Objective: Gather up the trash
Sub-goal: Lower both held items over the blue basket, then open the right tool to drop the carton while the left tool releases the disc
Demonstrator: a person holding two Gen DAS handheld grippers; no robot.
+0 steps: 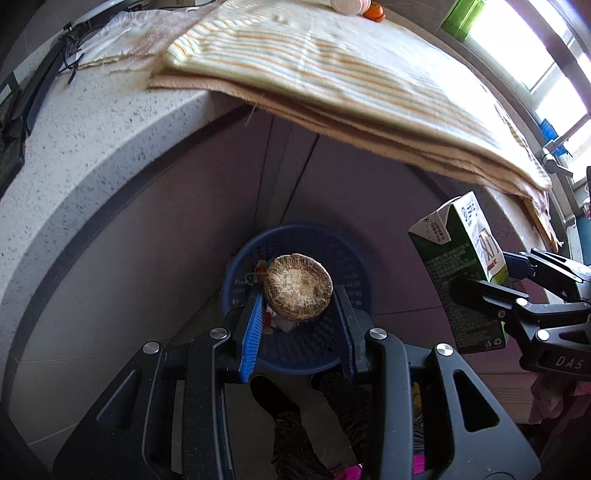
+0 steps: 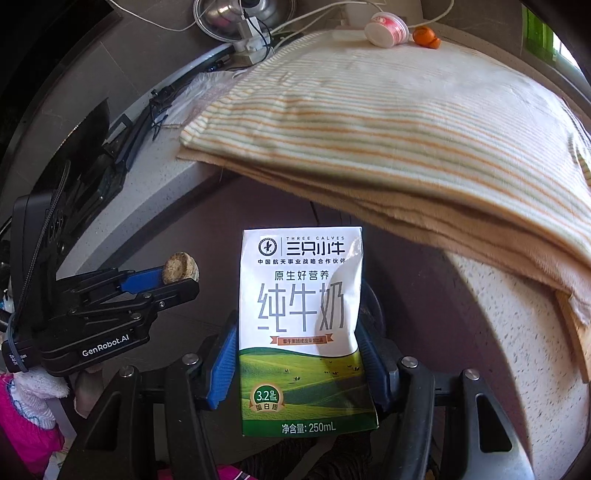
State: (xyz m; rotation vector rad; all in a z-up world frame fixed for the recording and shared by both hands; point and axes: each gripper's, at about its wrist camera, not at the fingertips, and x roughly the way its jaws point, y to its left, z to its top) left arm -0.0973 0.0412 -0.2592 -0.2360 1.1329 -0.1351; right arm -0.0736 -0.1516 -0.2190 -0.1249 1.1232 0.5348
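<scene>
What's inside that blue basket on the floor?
The blue basket already holds some scraps: red-and-white bits and something pale near its left side. The round brown cake held in the left gripper above it hides much of the bottom.

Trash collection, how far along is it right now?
Done: the blue basket on the floor already holds a few scraps. In hand: the left hand-held gripper grips a round brown cake-like piece right above the basket; the right hand-held gripper clamps a milk carton. Left: both still need dropping in, and a yogurt cup and an orange object remain on the counter.
</scene>
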